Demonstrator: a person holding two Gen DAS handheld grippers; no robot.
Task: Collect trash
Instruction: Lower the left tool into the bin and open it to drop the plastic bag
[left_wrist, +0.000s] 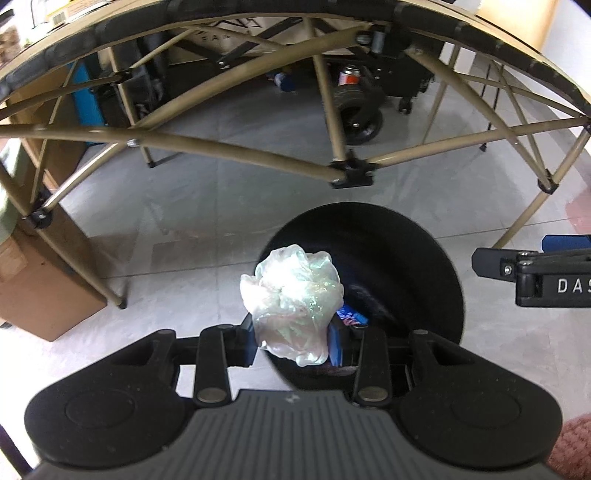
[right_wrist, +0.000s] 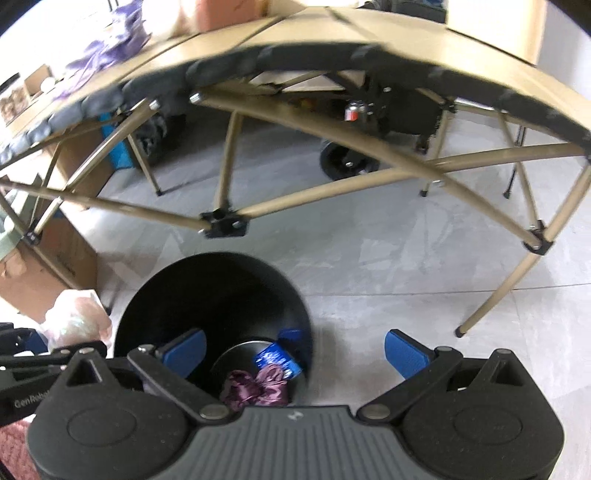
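Crumpled clear plastic wad (left_wrist: 291, 306) clamped between my left gripper (left_wrist: 293, 341) pads, hanging directly over black bin (left_wrist: 424, 251) mouth, no long axis. Drop is straight down. My right gripper (right_wrist: 295, 350) spread wide, empty, beside. Bin holds blue wrapper (right_wrist: 277, 360), purple foil scrap (right_wrist: 255, 387).

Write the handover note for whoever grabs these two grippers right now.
Left gripper: shut on a crumpled plastic wad, held over the black bin.
Right gripper: open, empty, also above the bin.
Bin stands on the floor in front of the folding table. Already inside: a blue wrapper and a purple crumpled piece.
Done: those two pieces binned, wad picked up.
Left: release the wad into the bin. There are still things on the tabletop, at its far left in the right view, too blurred to tell whether they are trash.
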